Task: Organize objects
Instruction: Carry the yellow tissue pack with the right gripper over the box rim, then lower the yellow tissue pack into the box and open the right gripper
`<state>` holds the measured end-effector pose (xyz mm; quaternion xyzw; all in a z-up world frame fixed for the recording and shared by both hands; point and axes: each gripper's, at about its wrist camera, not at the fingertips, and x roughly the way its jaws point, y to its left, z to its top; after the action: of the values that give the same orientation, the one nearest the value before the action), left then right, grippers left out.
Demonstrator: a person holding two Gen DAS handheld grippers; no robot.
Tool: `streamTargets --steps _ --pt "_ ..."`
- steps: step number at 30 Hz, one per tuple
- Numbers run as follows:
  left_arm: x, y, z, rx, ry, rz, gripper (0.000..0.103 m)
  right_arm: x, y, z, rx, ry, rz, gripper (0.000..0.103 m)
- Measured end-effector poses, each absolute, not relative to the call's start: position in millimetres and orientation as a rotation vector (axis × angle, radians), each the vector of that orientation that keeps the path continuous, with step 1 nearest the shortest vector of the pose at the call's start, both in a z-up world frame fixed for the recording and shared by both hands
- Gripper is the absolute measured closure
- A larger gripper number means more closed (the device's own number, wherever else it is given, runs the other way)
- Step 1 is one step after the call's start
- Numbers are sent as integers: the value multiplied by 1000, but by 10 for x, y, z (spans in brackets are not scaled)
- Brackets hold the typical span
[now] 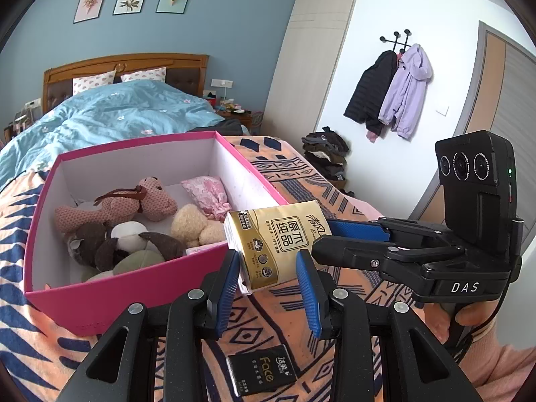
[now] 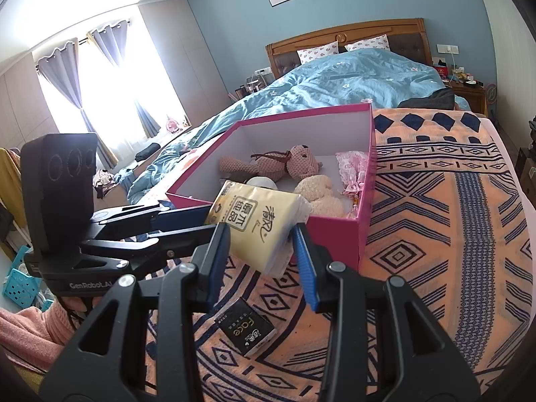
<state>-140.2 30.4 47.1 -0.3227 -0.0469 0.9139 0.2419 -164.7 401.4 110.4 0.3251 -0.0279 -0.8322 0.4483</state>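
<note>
A gold tissue pack hangs in the air at the near edge of a pink box. Both grippers close on it: my left gripper from the near side, my right gripper crosswise, also seen from the right in the left wrist view. The box holds a pink teddy bear, a cream plush, a pink pouch and other soft toys. A black tissue pack lies on the blanket below the grippers.
The box sits on an orange and navy patterned blanket at the foot of a bed with a blue duvet. Coats hang on the right wall above a pile of clothes.
</note>
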Motion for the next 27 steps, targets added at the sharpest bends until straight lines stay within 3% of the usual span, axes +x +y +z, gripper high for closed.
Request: streamTargets --steps 27 --pt "-1769 244 486 -910 -153 2525 69 -1950 3861 1194 792 -50 -2075 61"
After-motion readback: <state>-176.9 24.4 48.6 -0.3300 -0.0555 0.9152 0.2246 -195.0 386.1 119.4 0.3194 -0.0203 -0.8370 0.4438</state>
